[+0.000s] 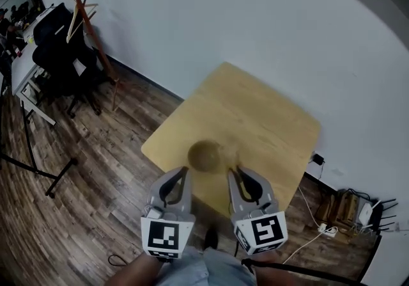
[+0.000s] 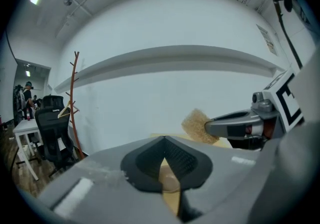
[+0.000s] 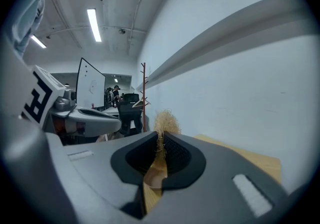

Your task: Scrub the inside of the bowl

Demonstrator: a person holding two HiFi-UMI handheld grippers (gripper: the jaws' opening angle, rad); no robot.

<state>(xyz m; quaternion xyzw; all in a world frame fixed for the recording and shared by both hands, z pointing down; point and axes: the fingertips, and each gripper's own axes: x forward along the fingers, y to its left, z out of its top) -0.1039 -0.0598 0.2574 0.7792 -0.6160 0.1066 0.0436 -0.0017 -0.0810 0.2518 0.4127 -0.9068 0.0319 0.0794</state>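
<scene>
While it hangs over the near edge of the table, left gripper (image 1: 185,173): jaws closed on each other, nothing between them.
Right gripper (image 1: 236,172): just beside the left one, not touching it; jaws pinched on a fibrous scrub pad (image 3: 165,122) that sticks out past the tips.
Bowl (image 1: 205,155): upright on the table, just ahead of both tips and between them; no gripper is inside it.
Table (image 1: 255,118): light wood, bare from the bowl to the far edge; one corner lies left of the left gripper.
Wall (image 1: 268,16): white, close behind the far edge.
Floor (image 1: 96,176): wooden, open to the left.
Coat stand (image 1: 89,29) and office chairs (image 1: 61,54): far ahead on the left, well apart from the table.
</scene>
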